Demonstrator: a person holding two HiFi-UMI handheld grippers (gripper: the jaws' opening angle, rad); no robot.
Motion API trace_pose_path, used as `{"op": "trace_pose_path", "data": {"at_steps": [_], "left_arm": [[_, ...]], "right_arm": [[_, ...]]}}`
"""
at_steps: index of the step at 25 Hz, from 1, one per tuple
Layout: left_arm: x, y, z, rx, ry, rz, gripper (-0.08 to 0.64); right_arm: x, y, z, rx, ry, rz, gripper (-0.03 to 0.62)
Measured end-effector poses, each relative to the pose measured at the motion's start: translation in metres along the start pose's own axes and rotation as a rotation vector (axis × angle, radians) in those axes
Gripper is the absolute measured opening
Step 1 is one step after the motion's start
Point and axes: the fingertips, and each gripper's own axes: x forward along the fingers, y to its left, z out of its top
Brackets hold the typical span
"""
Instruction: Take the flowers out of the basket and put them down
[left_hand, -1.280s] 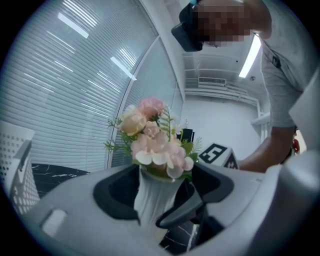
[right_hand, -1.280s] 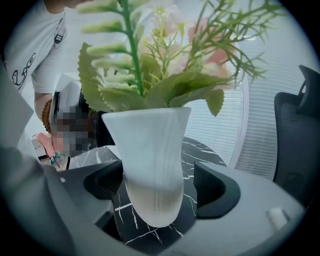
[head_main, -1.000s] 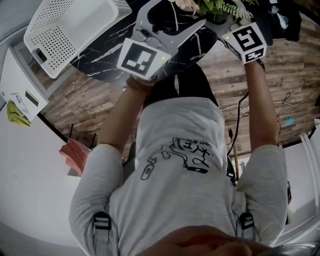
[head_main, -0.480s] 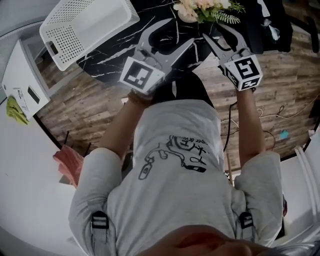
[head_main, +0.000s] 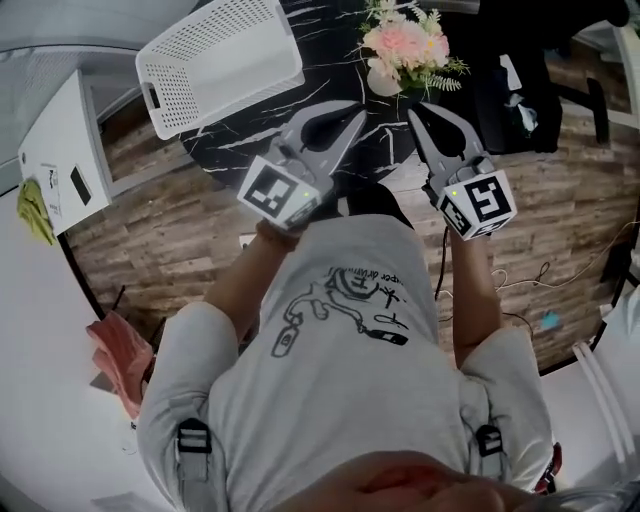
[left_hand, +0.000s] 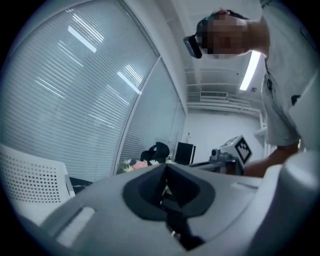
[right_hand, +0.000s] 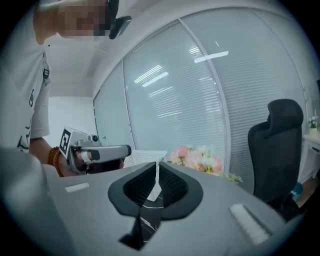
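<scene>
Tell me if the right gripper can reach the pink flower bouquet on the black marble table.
Probably yes: the pink flower bouquet sits just beyond the right gripper, only bare black marble table between. Its jaws have just been closing on nothing, so they'd need opening.

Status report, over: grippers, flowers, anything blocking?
Jaws just closed, nothing between them: left gripper, right gripper. On the table, outside the basket: flowers. No obstruction seen.

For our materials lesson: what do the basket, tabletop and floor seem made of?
Basket: probably white plastic, matte, rows of small holes. Tabletop: black marble or imitation, white veins. Floor: wood or wood-look planks, brown grain.
</scene>
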Motion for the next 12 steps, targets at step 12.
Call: {"op": "trace_pose_path", "data": {"at_steps": [12], "left_arm": [[-0.053, -0.009, 0.073, 0.028, 0.014, 0.088, 0.005]], "right_arm": [[0.0, 0.088, 0.099, -0.119, -0.09, 0.07, 0.006]]}}
